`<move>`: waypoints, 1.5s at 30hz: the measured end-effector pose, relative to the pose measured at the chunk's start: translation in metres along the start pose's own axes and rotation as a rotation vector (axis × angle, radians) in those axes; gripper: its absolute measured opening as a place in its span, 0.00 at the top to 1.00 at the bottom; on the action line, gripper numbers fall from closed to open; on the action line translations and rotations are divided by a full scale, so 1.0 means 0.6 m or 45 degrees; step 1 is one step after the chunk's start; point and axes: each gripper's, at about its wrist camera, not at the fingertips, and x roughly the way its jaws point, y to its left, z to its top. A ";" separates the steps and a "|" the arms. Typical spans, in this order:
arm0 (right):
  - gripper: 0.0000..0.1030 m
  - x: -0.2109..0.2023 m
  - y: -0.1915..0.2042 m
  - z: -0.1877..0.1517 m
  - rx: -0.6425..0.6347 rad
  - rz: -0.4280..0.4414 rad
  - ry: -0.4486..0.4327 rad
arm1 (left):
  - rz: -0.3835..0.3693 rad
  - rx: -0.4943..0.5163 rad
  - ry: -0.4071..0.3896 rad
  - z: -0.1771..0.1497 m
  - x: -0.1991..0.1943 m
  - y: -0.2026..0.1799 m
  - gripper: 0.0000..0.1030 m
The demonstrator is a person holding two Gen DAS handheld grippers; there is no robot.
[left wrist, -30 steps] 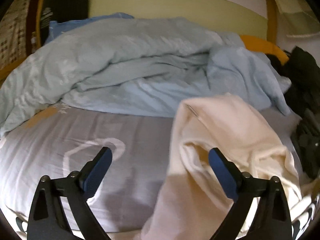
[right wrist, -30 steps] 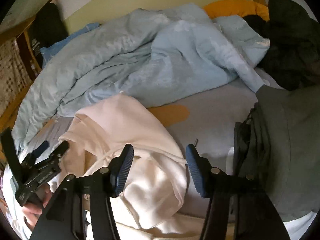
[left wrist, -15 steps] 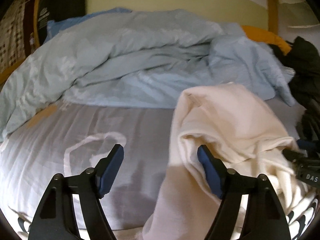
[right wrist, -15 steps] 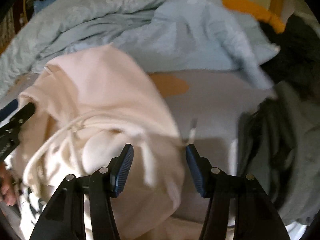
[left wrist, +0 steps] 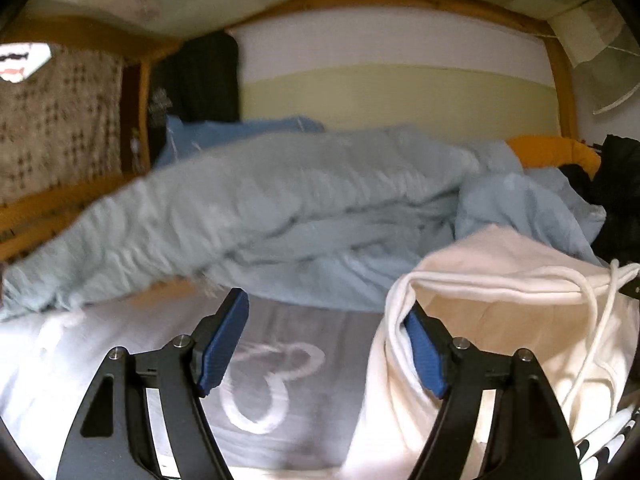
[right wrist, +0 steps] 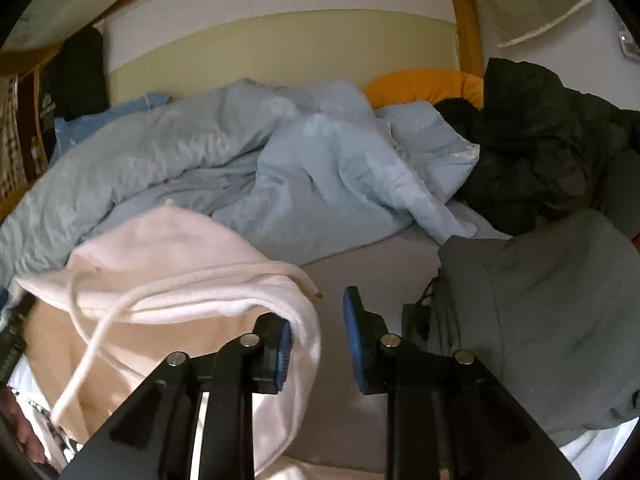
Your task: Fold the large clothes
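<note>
Cream hoodie bunched between my two tools on the bed, neither grip set yet.

My left tool [left wrist: 326,344] stands fairly wide with only bedsheet in the gap; the cream hoodie [left wrist: 500,320] lies just off to its right, its rolled hem draped over the outside of the right-hand pad. My right tool [right wrist: 316,344] is closing, narrow now, and the hoodie [right wrist: 168,264] lies to its left, one fold hanging over the left-hand pad and into the gap, though I don't see the pads pressing on it. The garment's long axis seems to run across from one tool to the other, drawstring [right wrist: 100,320] looping on top. I judge the right hand nearer a hold; the left must shift rightward. The grey garment [right wrist: 540,320] waits to the right on the bed [right wrist: 368,256].
</note>
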 end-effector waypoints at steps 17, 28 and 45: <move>0.74 0.039 0.063 -0.036 -0.273 0.376 0.471 | -0.581 0.342 0.602 -0.024 0.072 -0.014 0.06; 0.47 -0.011 -0.030 0.015 0.115 0.276 0.200 | -0.018 0.461 0.652 0.102 0.229 -0.150 0.06; 0.46 0.027 -0.037 0.003 0.114 -0.007 0.198 | -0.307 0.360 0.779 0.078 0.252 -0.209 0.96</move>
